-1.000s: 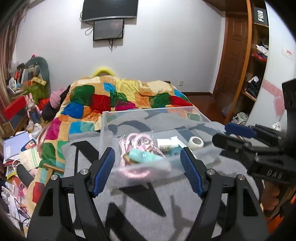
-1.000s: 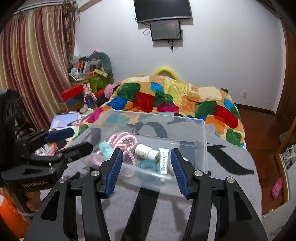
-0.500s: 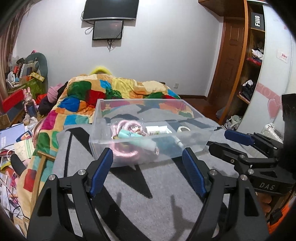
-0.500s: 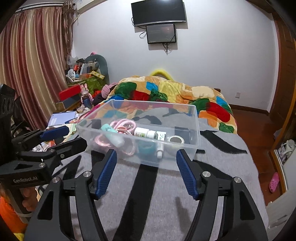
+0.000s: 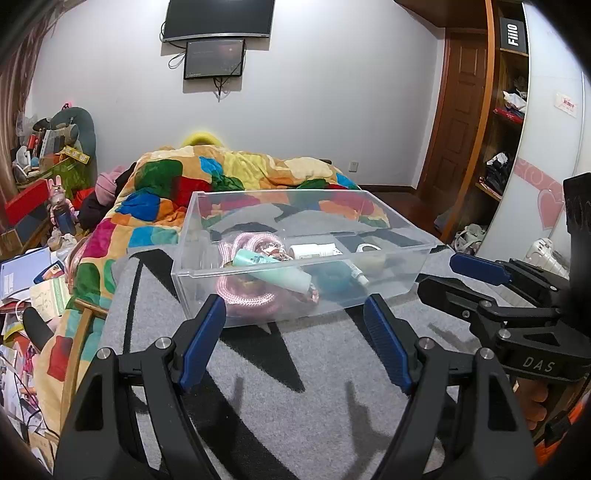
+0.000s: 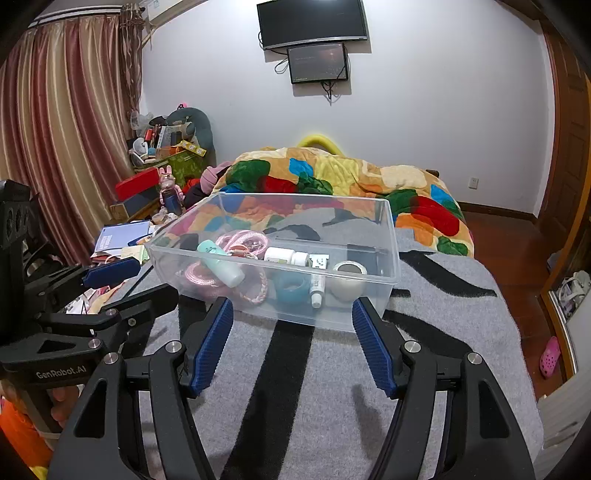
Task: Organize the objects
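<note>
- Clear plastic box (image 5: pixel 295 280) stands on the grey blanket with black stripes (image 5: pixel 295 369), straight ahead of both my grippers and a little apart from the tips; it touches neither one.
- Its long axis runs left to right across my view, so the near long wall faces me.
- My left gripper (image 5: pixel 295 343) has its jaws wide and holds nothing; the box's near wall is between and beyond the blue pads.
- My right gripper (image 6: pixel 291 339) also has jaws wide and empty, and its tips seem slightly closer to the near wall than the left ones; I judge this, I cannot be sure.
- Inside the box lie a pink rope (image 6: pixel 207 275), a mint tube (image 6: pixel 221 264), a white bottle (image 6: pixel 286 256), a teal ring (image 6: pixel 293 290), a small white tube (image 6: pixel 317 288) and a tape roll (image 6: pixel 349 278).
- Readable writing: "DAS" on the right gripper's body, "GenRobot.AI" on the left gripper's body, "Fiiio" on a black box on the shelf (image 5: pixel 511 29).
- Labels on the bottle and tubes are too small to read.
</note>
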`<state>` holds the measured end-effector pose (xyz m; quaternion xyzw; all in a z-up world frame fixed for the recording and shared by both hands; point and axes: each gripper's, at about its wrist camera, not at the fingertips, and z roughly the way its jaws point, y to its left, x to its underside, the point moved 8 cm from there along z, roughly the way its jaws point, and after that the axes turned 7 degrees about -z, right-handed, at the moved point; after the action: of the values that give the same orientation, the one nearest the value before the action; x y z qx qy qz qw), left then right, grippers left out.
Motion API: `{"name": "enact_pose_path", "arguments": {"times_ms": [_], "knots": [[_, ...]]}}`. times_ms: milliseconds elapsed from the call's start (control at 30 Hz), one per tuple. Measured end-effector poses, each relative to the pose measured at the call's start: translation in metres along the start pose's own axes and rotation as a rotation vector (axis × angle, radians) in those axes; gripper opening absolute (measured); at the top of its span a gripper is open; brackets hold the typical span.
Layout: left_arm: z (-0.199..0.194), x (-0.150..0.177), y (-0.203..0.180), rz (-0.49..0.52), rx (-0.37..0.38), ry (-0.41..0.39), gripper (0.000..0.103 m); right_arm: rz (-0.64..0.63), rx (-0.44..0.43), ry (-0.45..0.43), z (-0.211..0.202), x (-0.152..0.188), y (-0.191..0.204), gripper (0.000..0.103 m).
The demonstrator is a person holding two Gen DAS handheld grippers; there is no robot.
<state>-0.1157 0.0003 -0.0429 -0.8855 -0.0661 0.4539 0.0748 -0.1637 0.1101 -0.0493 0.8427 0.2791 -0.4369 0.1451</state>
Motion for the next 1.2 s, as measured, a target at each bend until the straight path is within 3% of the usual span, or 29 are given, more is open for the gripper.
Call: {"name": "enact_pose_path", "arguments": {"times_ms": [1200], "knots": [[-0.0022, 0.0001, -0.0015, 0.004, 0.006, -0.003, 0.080, 0.007, -0.011, -0.001, -0.0019, 0.0021, 0.0093, 0.066]]}}
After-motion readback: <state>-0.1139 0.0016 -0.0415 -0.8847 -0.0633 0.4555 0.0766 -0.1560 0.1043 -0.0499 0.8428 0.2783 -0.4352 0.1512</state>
